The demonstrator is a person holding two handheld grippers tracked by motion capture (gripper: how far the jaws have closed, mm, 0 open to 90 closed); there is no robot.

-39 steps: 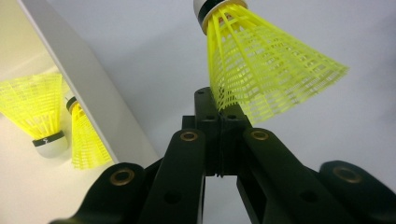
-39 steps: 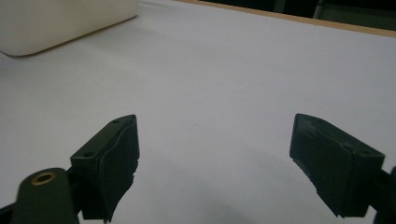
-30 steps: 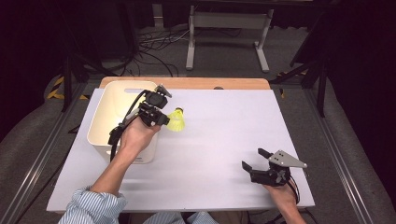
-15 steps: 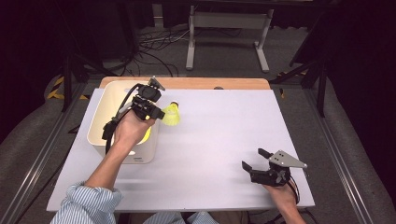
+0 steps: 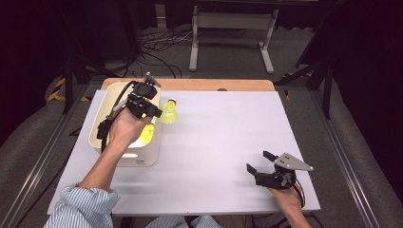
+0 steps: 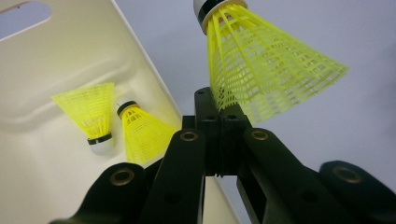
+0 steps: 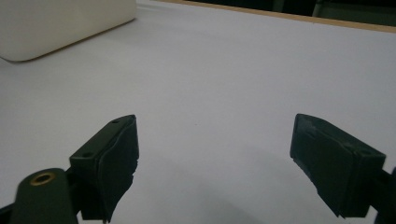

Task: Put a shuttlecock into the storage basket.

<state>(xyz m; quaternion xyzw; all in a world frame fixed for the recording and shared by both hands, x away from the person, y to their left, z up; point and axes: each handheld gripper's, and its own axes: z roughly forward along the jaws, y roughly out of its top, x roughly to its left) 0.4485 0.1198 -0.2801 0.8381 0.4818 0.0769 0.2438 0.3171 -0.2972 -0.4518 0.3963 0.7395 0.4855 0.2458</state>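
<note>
Left tool (image 5: 154,110) is clamped tight on the skirt edge of a yellow plastic shuttlecock with a white, black-banded cork (image 6: 261,60), holding it in the air at the right rim of the cream rectangular plastic bin (image 5: 107,95), which sits at the left of the white surface (image 5: 223,142). Down in the bin lie two more yellow shuttlecocks (image 6: 93,112), close together. Over to the right, the right tool (image 5: 260,162) rests low near the surface's front edge, its jaws spread wide with nothing between them.
</note>
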